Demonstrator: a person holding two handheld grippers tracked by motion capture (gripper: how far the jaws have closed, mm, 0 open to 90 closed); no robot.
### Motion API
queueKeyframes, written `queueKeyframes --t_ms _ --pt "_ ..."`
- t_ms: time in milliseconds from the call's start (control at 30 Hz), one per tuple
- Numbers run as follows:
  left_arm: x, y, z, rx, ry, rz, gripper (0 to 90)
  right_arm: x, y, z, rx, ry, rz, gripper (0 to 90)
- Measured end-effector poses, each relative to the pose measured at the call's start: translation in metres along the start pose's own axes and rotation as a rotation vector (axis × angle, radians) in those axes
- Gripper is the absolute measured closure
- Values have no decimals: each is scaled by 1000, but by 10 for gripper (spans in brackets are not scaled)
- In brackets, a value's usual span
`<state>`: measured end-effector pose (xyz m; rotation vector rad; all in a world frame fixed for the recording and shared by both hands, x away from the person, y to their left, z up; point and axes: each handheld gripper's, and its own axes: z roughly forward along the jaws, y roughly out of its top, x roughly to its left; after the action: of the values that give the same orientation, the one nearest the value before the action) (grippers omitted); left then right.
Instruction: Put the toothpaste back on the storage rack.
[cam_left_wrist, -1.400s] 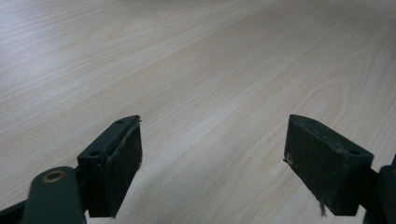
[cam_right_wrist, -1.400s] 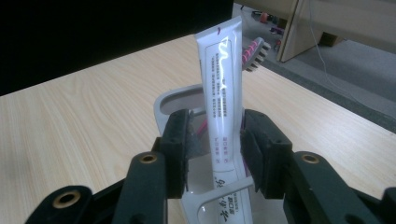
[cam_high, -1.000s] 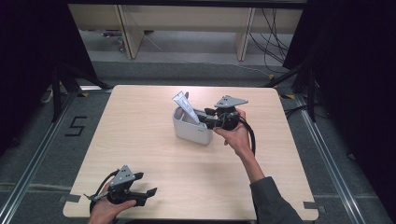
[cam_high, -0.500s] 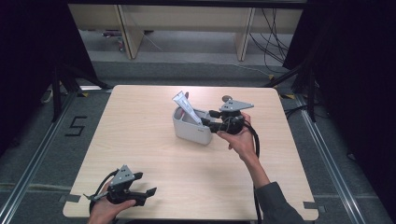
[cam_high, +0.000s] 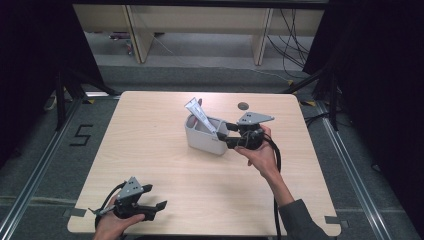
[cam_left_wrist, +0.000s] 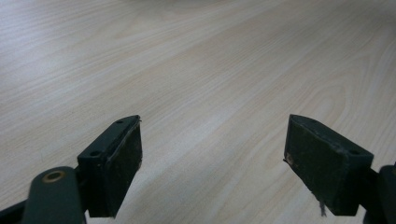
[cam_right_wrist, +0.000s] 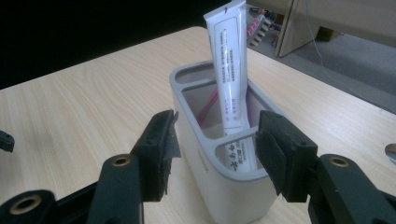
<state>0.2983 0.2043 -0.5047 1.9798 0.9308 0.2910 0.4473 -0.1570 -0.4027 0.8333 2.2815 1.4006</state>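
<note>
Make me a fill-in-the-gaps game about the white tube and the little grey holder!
1. The white tube stands tilted inside the grey ____.
2. The holder sits on a ____ table.
3. The right gripper has its jaws on either side of the holder's near end, and they have just been ____.
4. The left gripper has ____ between its open jaws.

Missing words: holder; wooden; opening; nothing

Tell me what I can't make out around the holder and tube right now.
- Tube bottom: right gripper view, hidden inside the holder.
- Pink item behind the tube: mostly covered, can't identify.
- Tube print: too small to read.
- Holder's base: right gripper view, cut off by the bottom edge.
- Right gripper against holder: high view, too small to judge contact.
</note>
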Motion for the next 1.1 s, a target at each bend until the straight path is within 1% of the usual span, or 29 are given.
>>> queueKeyframes --t_ms 33,100,133,167,200,233,267,300,333,367,400,433,467,500,533,600,667,700,733,767,800,833,867,933,967,1000,1033,1067,1100 --pt "0 0 -1 5 1 2 189 3 -1 -1 11 6 27 470" --pt "0 0 -1 1 5 0 189 4 -2 -2 14 2 17 457" --pt "0 0 -1 -2 3 4 189 3 -2 -2 12 3 -6 454" --pt "0 0 0 -1 5 0 189 4 -3 -2 1 6 0 451" --pt "0 0 0 -4 0 -2 189 4 -4 -2 6 22 -8 446" --pt "0 0 -1 12 7 7 189 6 -4 -4 14 12 5 442" --pt "0 0 0 7 0 4 189 7 -5 -4 9 20 21 440" --pt "0 0 0 7 1 5 189 8 -6 -4 10 17 15 439" --pt "0 0 0 7 0 5 189 9 -7 -6 22 12 27 436" --pt "0 1 0 13 6 6 189 8 -8 -7 16 11 8 434" --pt "1 1 0 7 2 2 189 7 -9 -9 15 -2 -3 433" --pt "1 0 0 5 1 2 189 9 -12 -11 20 9 32 424" --pt "1 0 0 2 2 0 189 9 -12 -11 20 9 32 424" --pt "1 0 1 2 3 -7 189 7 -13 -11 18 15 19 423" --pt "1 0 1 1 6 -7 189 7 -16 -15 24 9 33 413" --pt "1 0 1 -3 6 -12 189 7 -17 -17 30 0 40 409" --pt "2 0 1 0 5 -7 189 6 -21 -19 28 3 50 404" --pt "2 0 0 0 6 -6 189 5 -22 -19 27 7 38 400" --pt "1 0 1 -5 6 -13 189 6 -24 -21 41 -6 64 391" --pt "1 0 1 -4 6 -12 189 5 -26 -22 43 -6 49 383" --pt "1 0 1 -2 7 -10 189 5 -28 -22 38 -11 48 376" --pt "2 0 0 1 5 -3 189 3 -29 -23 41 -3 38 366" --pt "1 0 0 1 8 -3 189 4 -31 -23 46 -5 57 351" --pt "2 0 0 -2 5 6 189 2 -33 -24 36 -16 41 335" --pt "2 0 0 -3 5 5 189 4 -34 -25 37 -17 75 319" --pt "2 0 -1 -3 5 6 189 3 -35 -25 41 -11 74 305" --pt "2 0 -1 -3 6 5 189 4 -35 -25 45 -9 93 289" --pt "1 0 -1 -2 7 0 189 3 -36 -25 42 -6 78 285" --pt "1 0 -1 -3 7 -5 189 4 -36 -26 41 -5 83 284"
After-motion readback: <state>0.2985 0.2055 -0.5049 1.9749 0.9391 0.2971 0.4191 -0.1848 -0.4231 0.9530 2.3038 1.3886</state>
